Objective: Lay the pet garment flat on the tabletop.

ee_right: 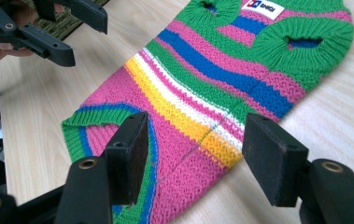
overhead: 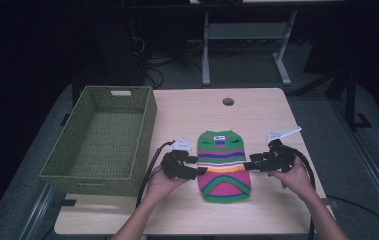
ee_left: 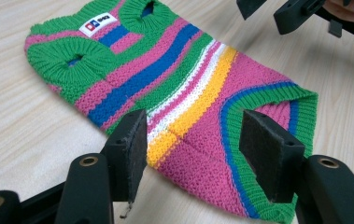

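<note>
We see the striped knit sweater [overhead: 224, 165] lying flat mid-table toward the near edge, our left gripper [overhead: 201, 170] and right gripper [overhead: 247, 165] at its two sides, jaws apart, holding nothing.

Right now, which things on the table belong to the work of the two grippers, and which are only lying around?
In use:
- striped knitted garment, flat on the table
- left gripper, open at its left edge
- right gripper, open at its right edge

Lying about:
- green woven basket, at the table's left side, probably for later
- table with a round hole
</note>
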The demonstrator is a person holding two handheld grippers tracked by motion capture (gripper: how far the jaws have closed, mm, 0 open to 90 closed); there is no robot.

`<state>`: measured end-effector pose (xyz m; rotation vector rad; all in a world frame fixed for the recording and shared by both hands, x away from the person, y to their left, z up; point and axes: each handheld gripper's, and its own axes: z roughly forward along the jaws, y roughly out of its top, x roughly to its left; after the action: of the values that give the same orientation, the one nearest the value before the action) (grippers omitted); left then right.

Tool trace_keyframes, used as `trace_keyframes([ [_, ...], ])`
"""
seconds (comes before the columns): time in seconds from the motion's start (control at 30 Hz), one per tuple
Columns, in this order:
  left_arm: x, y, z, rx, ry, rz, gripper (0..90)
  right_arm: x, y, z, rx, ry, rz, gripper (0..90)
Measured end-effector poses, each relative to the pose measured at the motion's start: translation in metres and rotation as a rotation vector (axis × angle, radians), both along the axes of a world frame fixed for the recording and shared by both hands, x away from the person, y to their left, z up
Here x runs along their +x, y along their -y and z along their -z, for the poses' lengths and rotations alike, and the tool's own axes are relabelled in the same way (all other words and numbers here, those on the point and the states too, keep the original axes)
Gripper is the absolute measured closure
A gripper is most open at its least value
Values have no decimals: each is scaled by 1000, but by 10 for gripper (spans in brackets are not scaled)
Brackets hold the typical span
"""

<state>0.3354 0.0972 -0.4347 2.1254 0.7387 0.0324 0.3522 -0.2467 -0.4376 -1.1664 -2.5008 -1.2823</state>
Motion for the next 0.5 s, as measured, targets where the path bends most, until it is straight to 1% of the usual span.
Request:
trace_keyframes([
  [0.17, -3, 1, -1, 0, 8, 3, 391, -5, 5, 2, 1, 3, -1, 392],
  [0.2, -4, 1, -1, 1, 9, 3, 378, -7, 7, 3, -13, -2, 2, 385],
  [0.37, -6, 2, -2, 0, 13, 4, 360, -11, 12, 5, -3, -1, 7, 381],
  [0.43, -7, 2, -3, 7, 14, 4, 355, -13, 13, 6, -3, 3, 5, 379],
  [0.5, -9, 2, -3, 23, 26, 1, 345, -15, 15, 7, -6, 2, 7, 377],
])
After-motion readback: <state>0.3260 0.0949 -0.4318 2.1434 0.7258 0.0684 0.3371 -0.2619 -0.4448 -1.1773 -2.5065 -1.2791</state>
